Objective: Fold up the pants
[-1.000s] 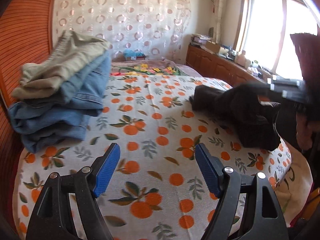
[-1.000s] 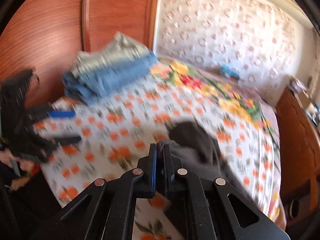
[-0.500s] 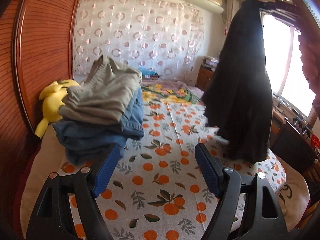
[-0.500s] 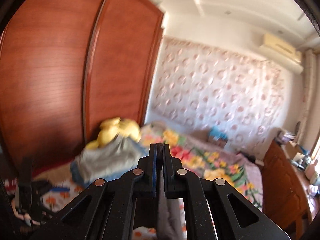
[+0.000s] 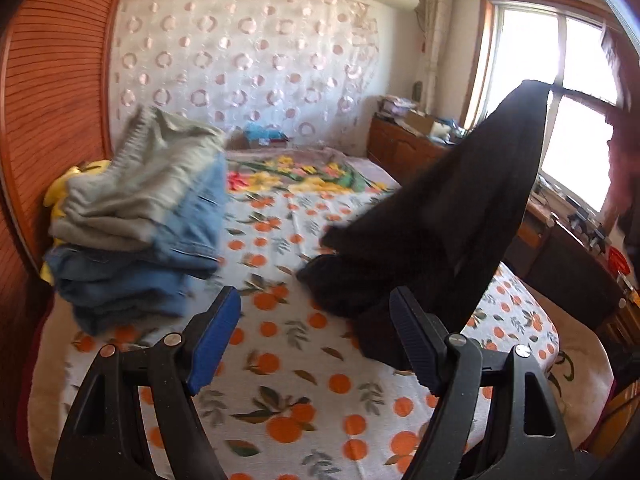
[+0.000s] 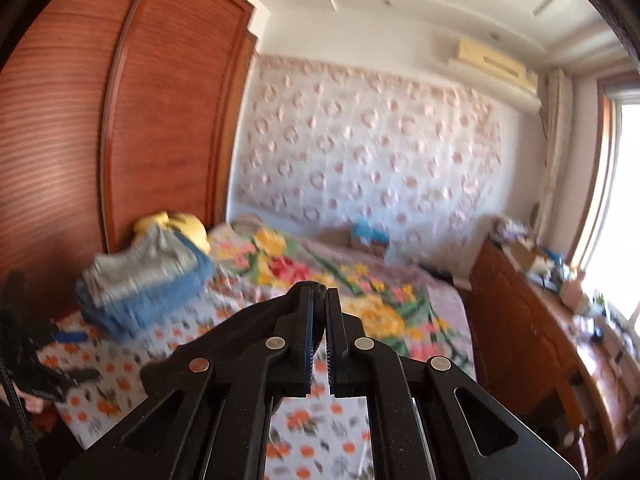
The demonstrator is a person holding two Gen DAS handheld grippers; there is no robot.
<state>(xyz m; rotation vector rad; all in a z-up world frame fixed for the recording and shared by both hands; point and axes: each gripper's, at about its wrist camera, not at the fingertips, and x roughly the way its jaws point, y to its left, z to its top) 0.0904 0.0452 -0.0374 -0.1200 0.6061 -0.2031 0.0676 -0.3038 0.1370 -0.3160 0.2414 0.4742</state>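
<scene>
Right tool point(image 6: 319, 300) pressed together on a fold of the black pants point(image 5: 452, 216), lifted high at right, lower end trailing on the orange-print bed point(image 5: 288, 344). Left tool point(image 5: 316, 336) spread wide and empty, near edge of bed. Folded stack point(image 5: 148, 216) far left; no legible writing anywhere.

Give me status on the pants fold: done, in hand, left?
Done: grey and denim pairs stacked as folded pile. In hand: right claw shut on black pants, one end lifted, the rest on the bed. Left: left claw open; every fold on this pair.
</scene>
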